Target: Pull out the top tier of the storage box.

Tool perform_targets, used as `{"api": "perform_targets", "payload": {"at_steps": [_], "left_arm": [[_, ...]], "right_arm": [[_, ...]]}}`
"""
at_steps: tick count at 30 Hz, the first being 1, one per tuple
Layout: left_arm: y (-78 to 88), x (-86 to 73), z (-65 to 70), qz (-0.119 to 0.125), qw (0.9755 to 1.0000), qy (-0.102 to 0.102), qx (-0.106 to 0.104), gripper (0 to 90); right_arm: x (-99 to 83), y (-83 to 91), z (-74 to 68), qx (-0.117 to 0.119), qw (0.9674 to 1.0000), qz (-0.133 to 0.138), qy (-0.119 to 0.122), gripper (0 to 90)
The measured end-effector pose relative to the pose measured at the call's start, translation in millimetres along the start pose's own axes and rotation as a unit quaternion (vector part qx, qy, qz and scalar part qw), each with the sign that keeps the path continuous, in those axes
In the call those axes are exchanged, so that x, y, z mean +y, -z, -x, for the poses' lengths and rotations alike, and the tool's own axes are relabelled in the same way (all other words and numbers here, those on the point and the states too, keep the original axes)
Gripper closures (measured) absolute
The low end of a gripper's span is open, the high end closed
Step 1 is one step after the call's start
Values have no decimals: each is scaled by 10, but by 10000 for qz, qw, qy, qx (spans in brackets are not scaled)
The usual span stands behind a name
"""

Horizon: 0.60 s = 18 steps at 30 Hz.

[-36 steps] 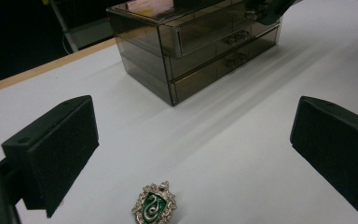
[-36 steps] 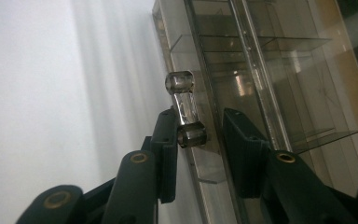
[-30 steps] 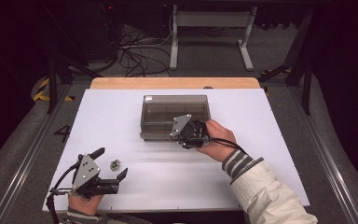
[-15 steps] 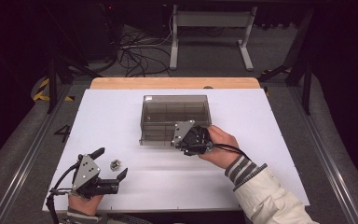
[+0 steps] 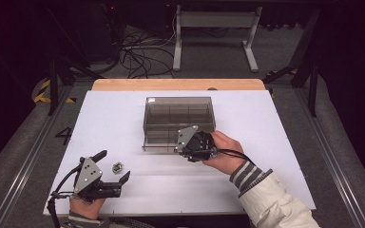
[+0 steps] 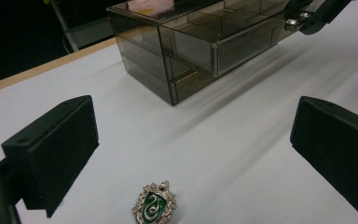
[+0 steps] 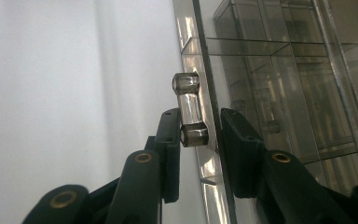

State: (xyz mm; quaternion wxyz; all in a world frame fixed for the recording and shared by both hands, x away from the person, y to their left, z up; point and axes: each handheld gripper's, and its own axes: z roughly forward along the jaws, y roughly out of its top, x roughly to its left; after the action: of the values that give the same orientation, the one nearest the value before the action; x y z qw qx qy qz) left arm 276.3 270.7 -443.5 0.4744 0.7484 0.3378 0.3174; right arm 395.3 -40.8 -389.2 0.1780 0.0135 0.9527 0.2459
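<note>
At the smoky box (image 5: 179,122) front, right tool (image 7: 198,135) grips its drawer handle (image 7: 189,109); left tool (image 5: 110,167) open around crest pin (image 6: 154,206)

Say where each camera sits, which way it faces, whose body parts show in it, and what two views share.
High view: above the person's side, looking forward and down on the white table; both hands, left gripper, right gripper.
Left gripper view: on that gripper, looking along its wide-apart jaws across a green crest pin toward the smoky drawer box.
Right gripper view: along jaws closed about the drawer handle.
Shared: the drawer box, in all three.
</note>
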Motion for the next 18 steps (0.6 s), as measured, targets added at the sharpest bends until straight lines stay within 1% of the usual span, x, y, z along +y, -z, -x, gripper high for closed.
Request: {"api": "perform_targets", "payload": {"at_steps": [5, 9, 11, 13, 14, 18], "left_arm": [[2, -1, 0, -4, 10000, 2, -1, 15], [-1, 5, 1, 18, 10000, 29, -9, 15], [-8, 10, -2, 26, 10000, 47, -20, 15], [-12, 20, -7, 13, 10000, 64, -52, 14], [-13, 27, -12, 8, 10000, 32, -62, 13], [-11, 49, -19, 19, 9999, 86, -85, 8]], "right_arm": [[-3, -2, -1, 32, 10000, 39, -24, 696], [-7, -1, -2, 58, 10000, 52, -50, 646], [-12, 27, 8, 86, 9998, 138, -103, 603], [-19, 67, 21, 78, 9994, 295, -179, 544], [-25, 92, 29, 104, 9990, 375, -228, 533], [-49, 190, 53, 114, 9969, 677, -393, 460]]}}
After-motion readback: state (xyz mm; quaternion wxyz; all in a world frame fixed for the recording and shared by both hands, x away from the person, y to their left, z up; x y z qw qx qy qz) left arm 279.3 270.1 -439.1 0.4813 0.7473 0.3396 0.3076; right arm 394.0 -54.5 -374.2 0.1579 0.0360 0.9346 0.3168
